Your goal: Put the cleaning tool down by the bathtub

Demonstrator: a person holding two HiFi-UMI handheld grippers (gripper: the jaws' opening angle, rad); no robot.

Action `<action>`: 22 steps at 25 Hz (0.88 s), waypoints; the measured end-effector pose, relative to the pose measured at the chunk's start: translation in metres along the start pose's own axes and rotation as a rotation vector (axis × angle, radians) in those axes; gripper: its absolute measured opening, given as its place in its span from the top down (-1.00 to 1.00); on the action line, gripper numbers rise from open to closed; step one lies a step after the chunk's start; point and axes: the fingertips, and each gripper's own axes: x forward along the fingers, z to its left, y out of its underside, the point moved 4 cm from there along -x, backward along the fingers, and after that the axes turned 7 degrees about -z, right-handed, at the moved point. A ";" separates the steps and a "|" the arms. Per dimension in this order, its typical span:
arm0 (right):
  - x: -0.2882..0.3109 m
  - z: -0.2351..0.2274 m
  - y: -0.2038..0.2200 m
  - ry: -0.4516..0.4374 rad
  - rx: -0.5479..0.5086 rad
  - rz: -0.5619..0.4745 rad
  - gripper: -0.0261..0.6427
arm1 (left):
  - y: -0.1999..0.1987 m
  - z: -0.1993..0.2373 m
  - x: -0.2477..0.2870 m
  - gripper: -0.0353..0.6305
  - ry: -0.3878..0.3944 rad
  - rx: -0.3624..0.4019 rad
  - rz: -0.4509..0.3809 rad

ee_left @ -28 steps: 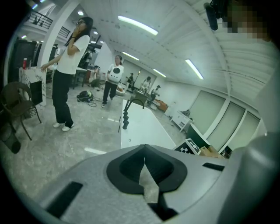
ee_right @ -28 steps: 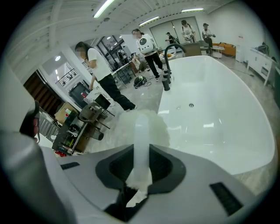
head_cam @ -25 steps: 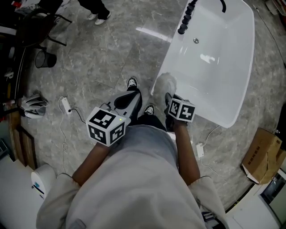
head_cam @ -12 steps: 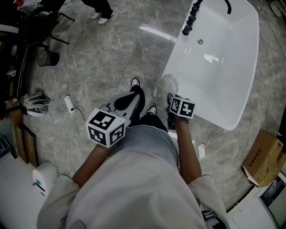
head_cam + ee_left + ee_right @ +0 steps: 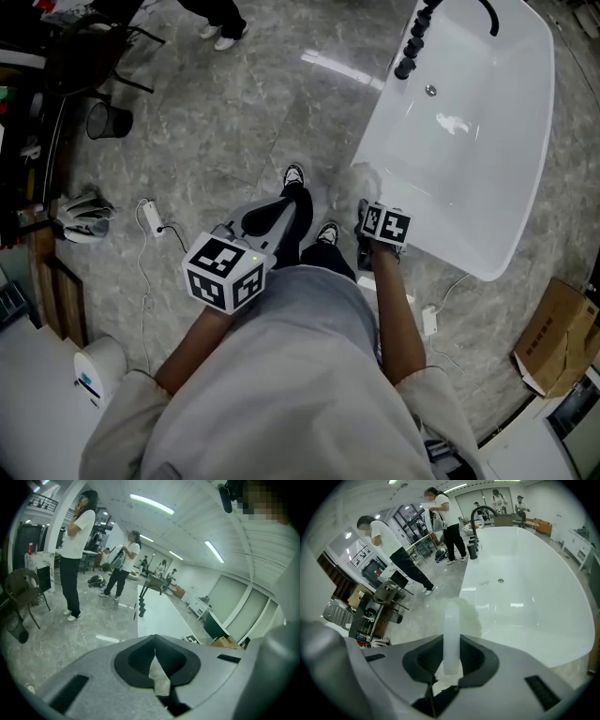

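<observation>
A white bathtub (image 5: 469, 131) stands on the grey stone floor at the upper right of the head view. My right gripper (image 5: 367, 212) is shut on the white handle (image 5: 451, 634) of a fluffy white cleaning tool (image 5: 361, 180). The tool's head hangs just beside the tub's near left rim (image 5: 487, 634), above the floor. In the right gripper view my right gripper (image 5: 451, 657) points along the tub (image 5: 525, 588). My left gripper (image 5: 272, 217) is held over my legs, left of the tub. Its pads meet with nothing between them in the left gripper view (image 5: 155, 651).
A black tap column (image 5: 417, 39) stands at the tub's far end. On the floor lie a power strip with cable (image 5: 150, 217) and a second one (image 5: 430, 321). A black bin (image 5: 109, 120), a chair (image 5: 89, 52), a cardboard box (image 5: 553, 339) and two standing people (image 5: 389, 550) are around.
The tub has slid slightly right and down in the head view as I shifted. Both grippers keep their pose; the right one still holds the cleaning tool beside the rim.
</observation>
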 end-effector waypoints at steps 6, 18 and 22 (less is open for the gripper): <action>0.019 -0.004 0.002 0.028 0.009 0.024 0.70 | -0.001 0.012 0.001 0.88 -0.010 -0.001 0.018; 0.039 -0.011 0.003 0.072 0.013 0.068 0.70 | -0.009 0.028 0.008 0.88 -0.017 -0.010 0.039; 0.044 -0.010 0.006 0.075 0.021 0.074 0.70 | -0.007 0.032 0.008 0.88 -0.017 -0.011 0.042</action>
